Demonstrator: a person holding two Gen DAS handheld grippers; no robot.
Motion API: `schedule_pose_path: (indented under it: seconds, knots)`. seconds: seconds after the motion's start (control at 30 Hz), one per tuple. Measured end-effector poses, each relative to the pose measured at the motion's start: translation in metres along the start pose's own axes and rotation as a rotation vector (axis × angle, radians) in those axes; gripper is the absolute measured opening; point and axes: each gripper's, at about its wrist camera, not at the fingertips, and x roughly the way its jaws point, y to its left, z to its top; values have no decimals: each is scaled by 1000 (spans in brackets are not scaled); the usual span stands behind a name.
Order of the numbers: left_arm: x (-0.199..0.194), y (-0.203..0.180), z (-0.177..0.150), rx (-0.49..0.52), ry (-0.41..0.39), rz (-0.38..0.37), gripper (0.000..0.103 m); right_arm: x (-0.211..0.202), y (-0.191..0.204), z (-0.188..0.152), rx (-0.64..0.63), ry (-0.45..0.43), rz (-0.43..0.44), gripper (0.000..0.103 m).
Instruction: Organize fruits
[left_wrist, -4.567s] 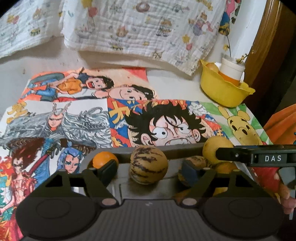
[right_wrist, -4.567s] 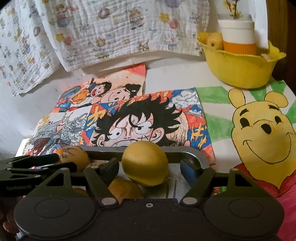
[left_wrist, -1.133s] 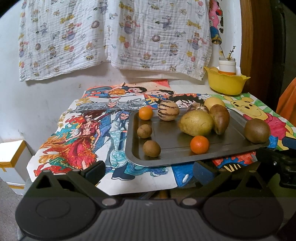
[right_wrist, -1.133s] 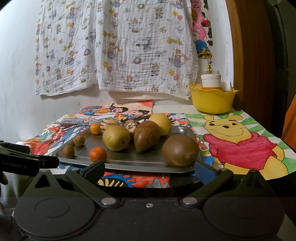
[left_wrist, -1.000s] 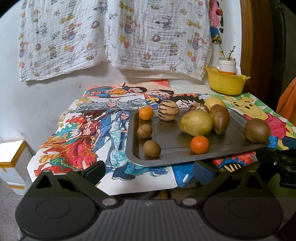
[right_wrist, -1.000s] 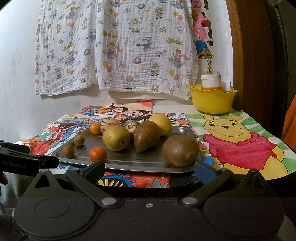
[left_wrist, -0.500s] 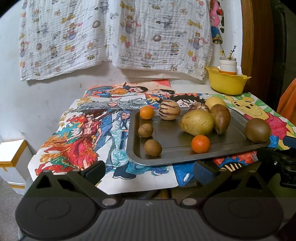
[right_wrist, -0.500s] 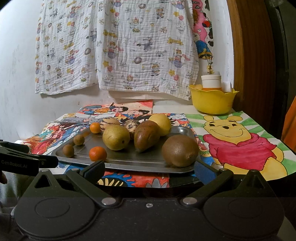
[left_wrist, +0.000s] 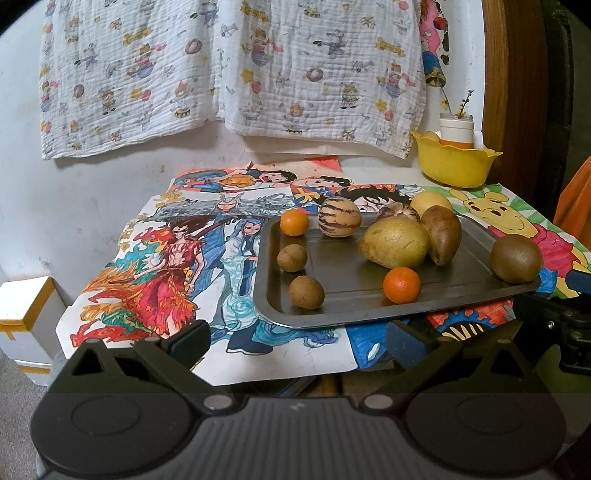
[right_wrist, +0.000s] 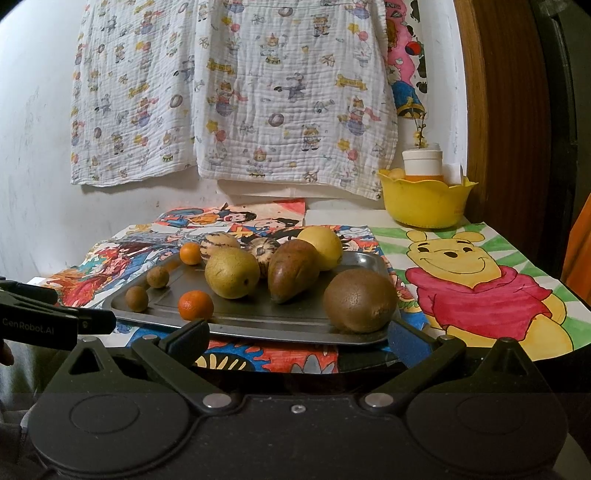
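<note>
A metal tray (left_wrist: 343, 317) (right_wrist: 258, 326) lies on a table covered with cartoon drawings. On it are several fruits: a green pear (left_wrist: 393, 242) (right_wrist: 232, 272), a brown pear (left_wrist: 441, 234) (right_wrist: 293, 270), a large brown kiwi (left_wrist: 516, 257) (right_wrist: 360, 300), a striped melon (left_wrist: 340, 216), a yellow lemon (right_wrist: 321, 242), two oranges (left_wrist: 402, 285) (left_wrist: 294, 222) and two small brown fruits (left_wrist: 306, 292) (left_wrist: 291, 257). My left gripper (left_wrist: 297, 341) hangs open just off the table's front edge. My right gripper (right_wrist: 297, 338) is open too, level with the tray's near rim. Neither holds anything.
A yellow bowl (left_wrist: 456, 164) (right_wrist: 424, 201) with a white and orange cup stands at the back right by a wooden frame. A patterned cloth (left_wrist: 229, 70) hangs on the wall behind. A white box (left_wrist: 26, 321) sits low at the left.
Since 4.6 s ago both grippers have pulled back from over the tray to the table's front edge. Over the last second the views barely shift.
</note>
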Motion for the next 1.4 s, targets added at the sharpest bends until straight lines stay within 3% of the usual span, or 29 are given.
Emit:
schedule_pose_path:
  seconds: [1.4]
  knots:
    - [-2,2,-1,-13,3,3,103,-3,-3,0,-7,-8,0,102]
